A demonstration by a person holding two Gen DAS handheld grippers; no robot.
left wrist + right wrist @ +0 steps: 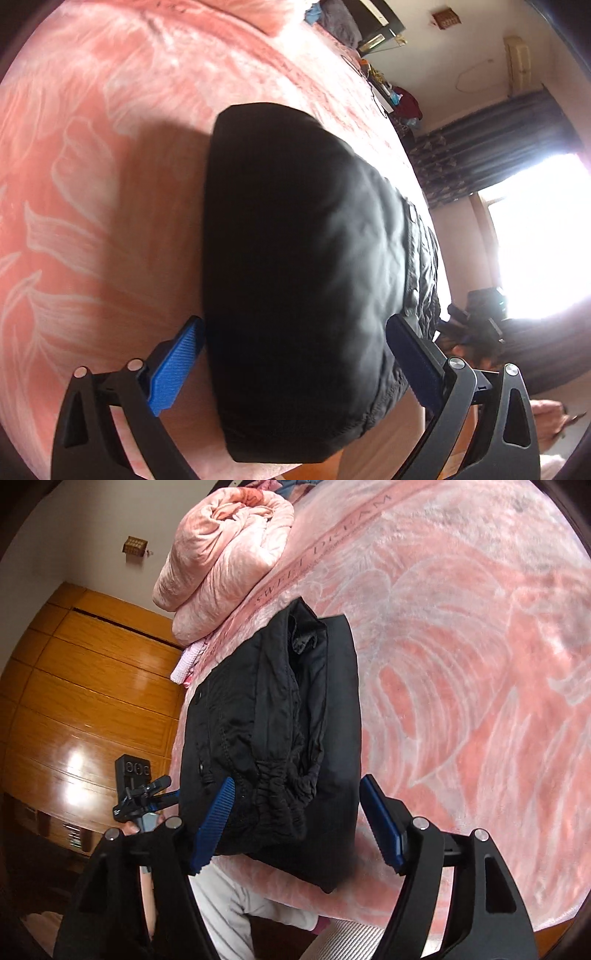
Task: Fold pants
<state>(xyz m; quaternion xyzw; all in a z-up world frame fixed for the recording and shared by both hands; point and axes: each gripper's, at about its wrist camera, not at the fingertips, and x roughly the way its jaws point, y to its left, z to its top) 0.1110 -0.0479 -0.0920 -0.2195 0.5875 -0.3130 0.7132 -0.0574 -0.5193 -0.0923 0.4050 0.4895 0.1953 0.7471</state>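
The black pants lie folded into a thick bundle on the pink bed cover. My left gripper is open, its blue fingers on either side of the bundle's near end. In the right wrist view the pants show their gathered waistband and folded layers. My right gripper is open, its fingers straddling the waistband end. The left gripper shows beyond the bundle's left side. Whether either gripper touches the cloth I cannot tell.
A rolled pink quilt lies at the head of the bed. A wooden wardrobe stands left of the bed. A bright window with dark curtains and cluttered shelves lie beyond the bed's edge.
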